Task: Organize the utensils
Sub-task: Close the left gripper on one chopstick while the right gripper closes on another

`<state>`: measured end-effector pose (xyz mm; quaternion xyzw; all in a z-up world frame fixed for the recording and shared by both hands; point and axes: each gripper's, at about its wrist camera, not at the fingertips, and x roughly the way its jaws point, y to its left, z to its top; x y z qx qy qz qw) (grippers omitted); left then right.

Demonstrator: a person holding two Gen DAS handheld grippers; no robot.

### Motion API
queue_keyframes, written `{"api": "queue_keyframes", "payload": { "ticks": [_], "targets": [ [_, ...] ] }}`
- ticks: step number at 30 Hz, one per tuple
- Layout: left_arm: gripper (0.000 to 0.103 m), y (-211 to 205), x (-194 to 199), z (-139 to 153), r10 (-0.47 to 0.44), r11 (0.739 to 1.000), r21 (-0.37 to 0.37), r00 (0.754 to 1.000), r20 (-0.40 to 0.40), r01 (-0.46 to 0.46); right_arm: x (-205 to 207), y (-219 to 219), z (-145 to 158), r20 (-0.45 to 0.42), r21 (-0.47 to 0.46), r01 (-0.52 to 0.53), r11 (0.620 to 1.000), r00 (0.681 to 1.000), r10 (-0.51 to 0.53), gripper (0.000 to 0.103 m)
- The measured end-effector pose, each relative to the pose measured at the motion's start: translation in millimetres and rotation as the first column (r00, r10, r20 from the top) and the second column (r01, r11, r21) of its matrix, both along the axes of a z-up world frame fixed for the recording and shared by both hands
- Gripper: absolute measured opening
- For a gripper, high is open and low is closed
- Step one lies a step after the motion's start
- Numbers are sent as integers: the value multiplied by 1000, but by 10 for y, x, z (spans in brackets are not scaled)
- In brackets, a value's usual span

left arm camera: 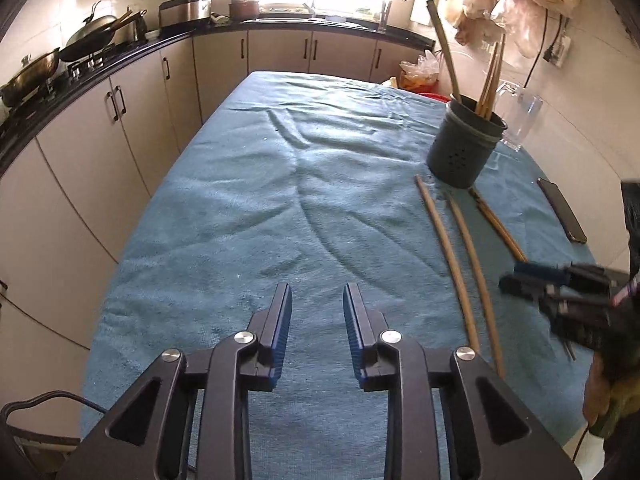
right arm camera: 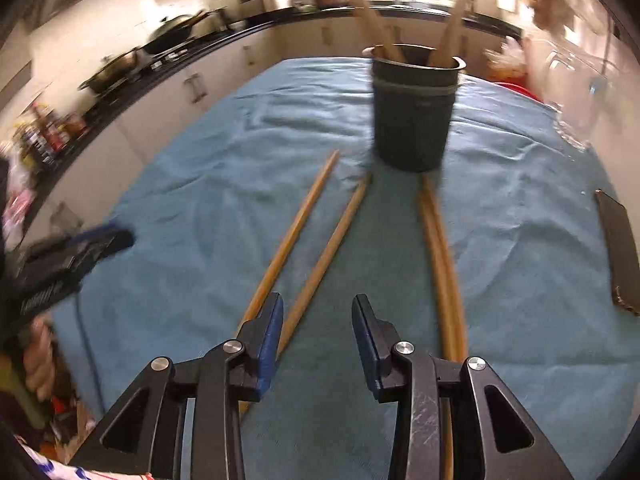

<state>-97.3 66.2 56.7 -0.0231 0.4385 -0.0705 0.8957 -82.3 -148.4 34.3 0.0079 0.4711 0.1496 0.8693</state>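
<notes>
A dark perforated utensil holder (left arm camera: 464,144) (right arm camera: 414,108) stands on the blue cloth at the right and holds several wooden chopsticks and a long utensil. Loose wooden chopsticks (left arm camera: 452,256) (right arm camera: 304,220) lie on the cloth in front of it, with another pair (right arm camera: 440,248) (left arm camera: 500,226) to their right. My right gripper (right arm camera: 317,304) is open and empty just above the near ends of the chopsticks; it shows blurred in the left wrist view (left arm camera: 516,278). My left gripper (left arm camera: 317,292) is open and empty over bare cloth, well left of the chopsticks.
A dark phone (left arm camera: 562,210) (right arm camera: 618,256) lies near the table's right edge. A clear glass (left arm camera: 520,120) stands behind the holder. The blue cloth (left arm camera: 280,184) covers the table. Counter with woks (left arm camera: 84,40) and cabinets runs along the left and back.
</notes>
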Motion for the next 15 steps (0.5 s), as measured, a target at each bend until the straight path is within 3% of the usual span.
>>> {"api": "queue_keyframes", "payload": {
  "ticks": [5, 8, 10, 15],
  "targets": [
    [25, -67, 88, 17, -2, 999, -40, 999, -34, 1, 431, 185, -121, -27, -90, 23, 996, 999, -26, 30],
    [26, -169, 193, 36, -19, 998, -53, 998, -55, 17, 695, 260, -211, -35, -140, 45, 989, 998, -50, 20],
    [26, -272, 307, 39, -37, 998, -58, 997, -72, 33, 793, 233, -221, -30, -141, 66, 988, 997, -70, 13],
    [26, -629, 624, -40, -95, 995, -51, 988, -122, 89, 713, -8, -224, -59, -86, 76, 993, 995, -81, 9]
  ]
}}
